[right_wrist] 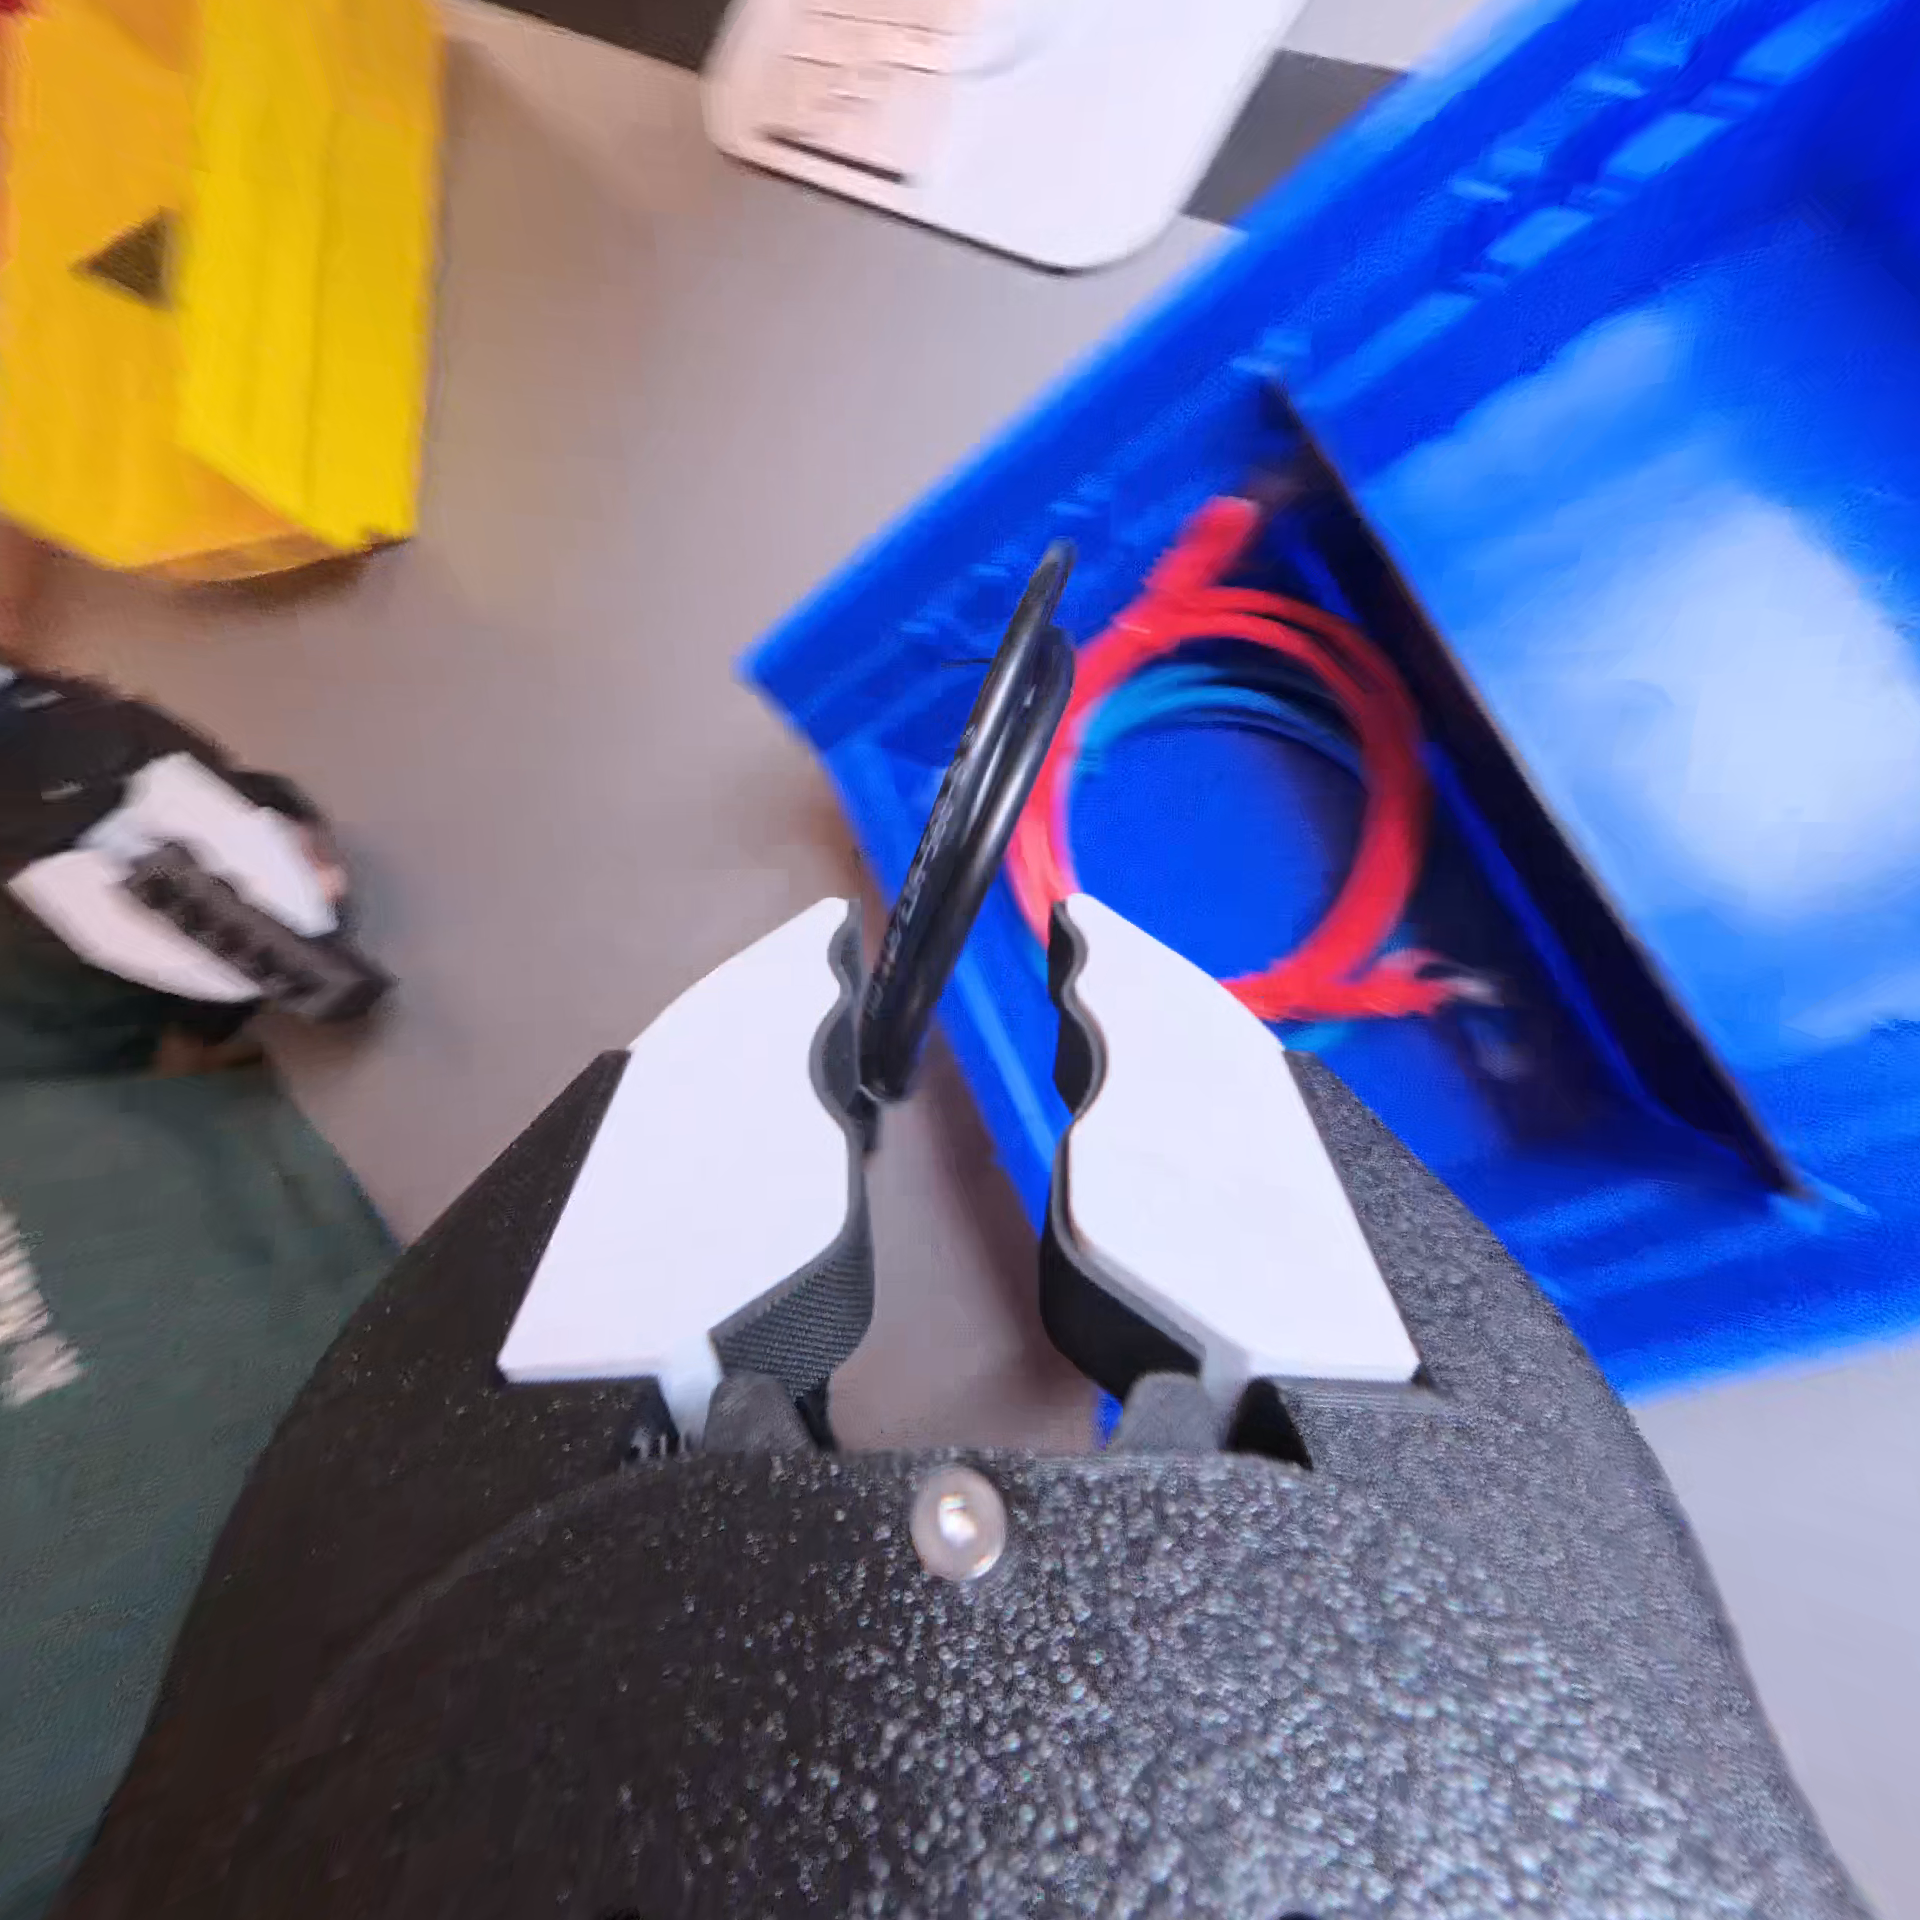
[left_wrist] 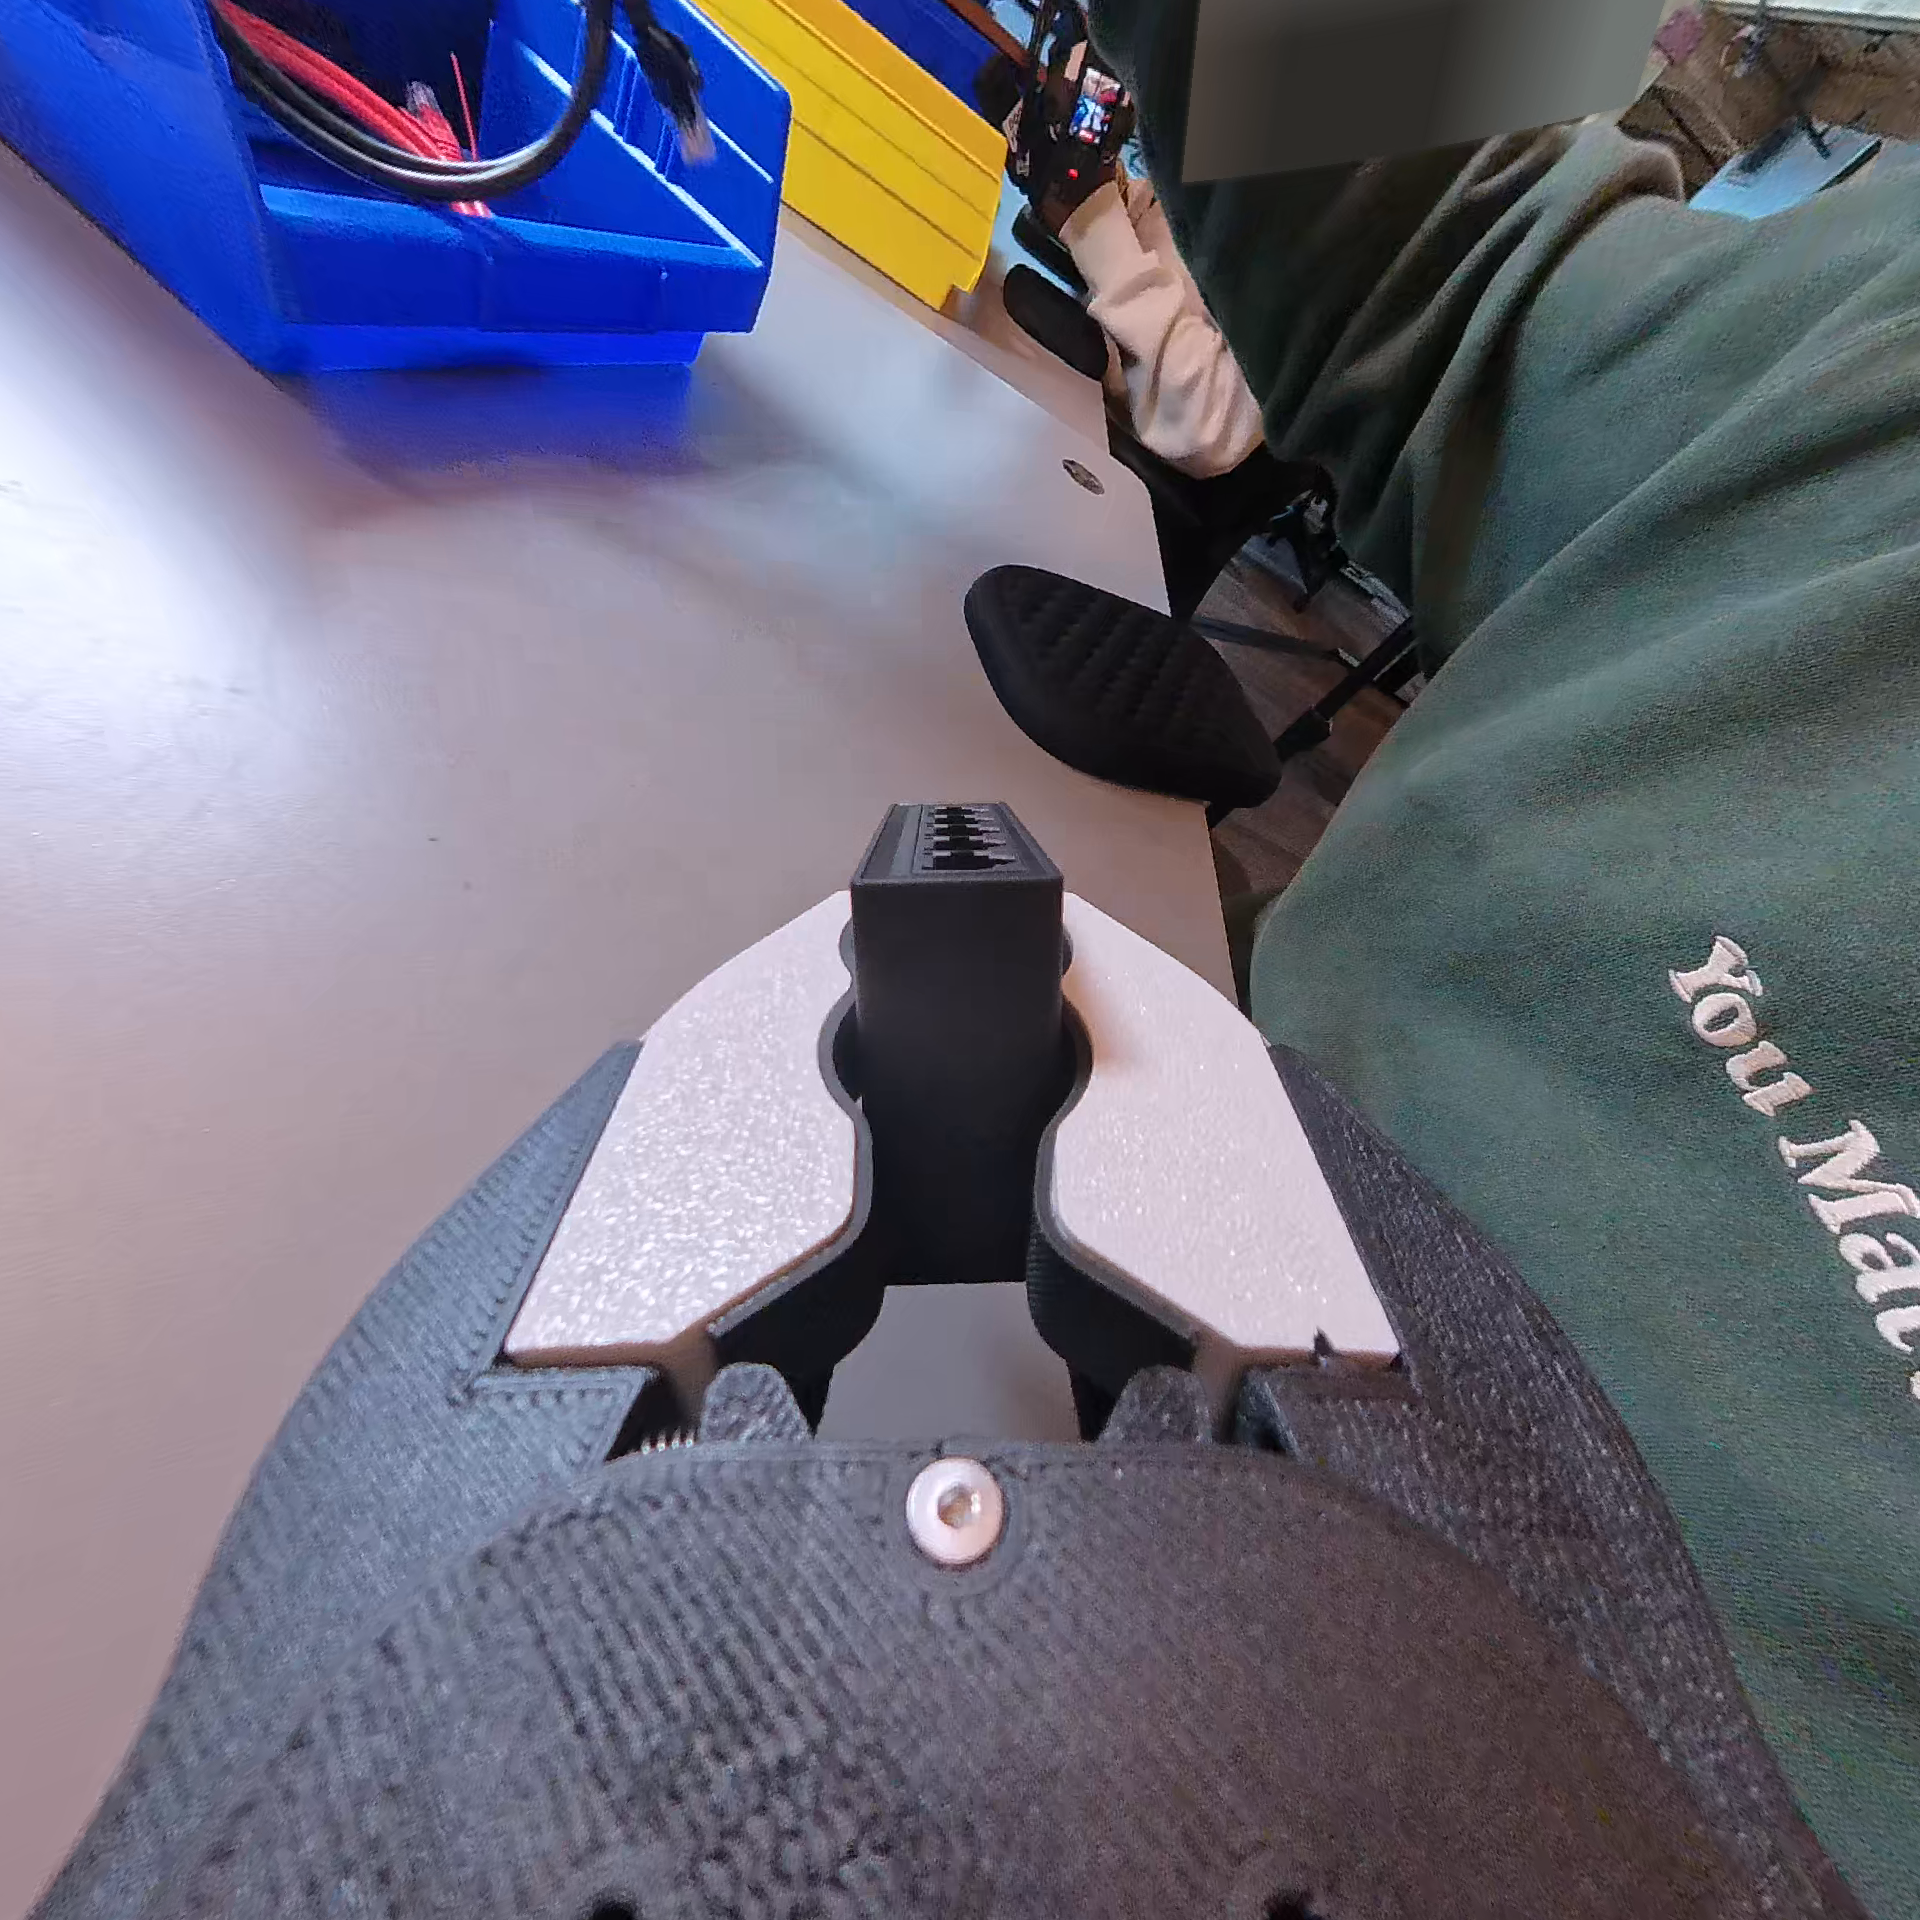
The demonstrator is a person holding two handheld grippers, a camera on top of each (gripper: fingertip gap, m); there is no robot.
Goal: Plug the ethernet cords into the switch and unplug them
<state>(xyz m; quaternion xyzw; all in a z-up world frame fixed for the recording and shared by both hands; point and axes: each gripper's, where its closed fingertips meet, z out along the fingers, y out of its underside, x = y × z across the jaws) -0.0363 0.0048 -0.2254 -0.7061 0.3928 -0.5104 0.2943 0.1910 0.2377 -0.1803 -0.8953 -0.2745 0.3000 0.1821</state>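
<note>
My left gripper (left_wrist: 961, 914) is shut on the black switch (left_wrist: 956, 1039) and holds it over the table, its row of ports facing away from me with nothing plugged in. It also shows at the left of the right wrist view (right_wrist: 208, 914). My right gripper (right_wrist: 951, 925) is open at the rim of the blue bin (right_wrist: 1558, 312). A looped black ethernet cord (right_wrist: 987, 748) leans against its left finger (right_wrist: 727, 1122), and the right finger stands apart from it. A coiled red cord (right_wrist: 1226, 644) lies in the bin. The black cord's plug (left_wrist: 675, 83) shows above the bin (left_wrist: 520, 270).
Yellow bins (left_wrist: 883, 156) stand behind the blue bin, one also in the right wrist view (right_wrist: 208, 312). A white device (right_wrist: 987, 114) sits at the far side of the grey table (left_wrist: 416, 831). A person's green sweatshirt (left_wrist: 1558, 831) and a black chair armrest (left_wrist: 1112, 686) are at the table's edge. Tip to tip, the grippers are about 35 cm apart.
</note>
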